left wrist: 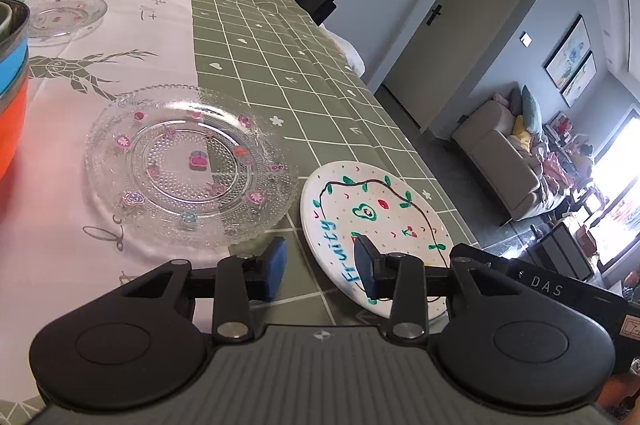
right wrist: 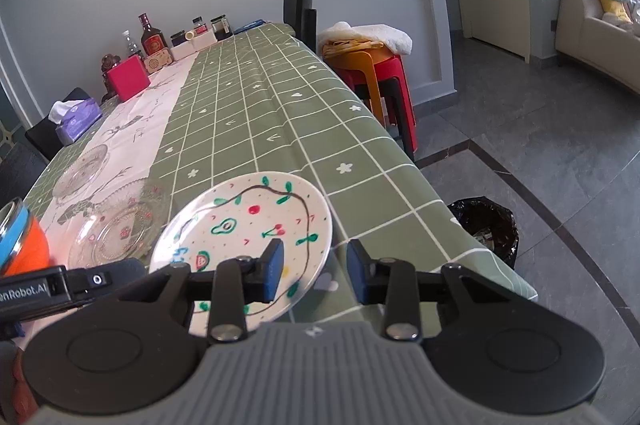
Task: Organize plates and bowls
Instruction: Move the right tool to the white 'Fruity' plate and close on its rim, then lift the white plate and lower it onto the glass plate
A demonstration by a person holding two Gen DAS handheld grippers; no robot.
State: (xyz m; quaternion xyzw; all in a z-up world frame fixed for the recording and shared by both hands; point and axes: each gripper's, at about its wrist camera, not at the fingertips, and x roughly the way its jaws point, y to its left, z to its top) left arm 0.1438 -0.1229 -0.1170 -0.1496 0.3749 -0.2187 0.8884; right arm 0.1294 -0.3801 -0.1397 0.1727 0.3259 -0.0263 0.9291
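Both my hand-held grippers, left (left wrist: 322,265) and right (right wrist: 316,271), hung open and empty by the painted "Fruity" plate (right wrist: 244,225) lying near the worktop (right wrist: 256,121) edge; pickup pending, I judged the right must straddle its rim.

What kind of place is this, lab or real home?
Most likely a home dining area open to a living room: a dining table under a green checked cloth, a sofa with cushions, and stacked plastic stools by the wall.
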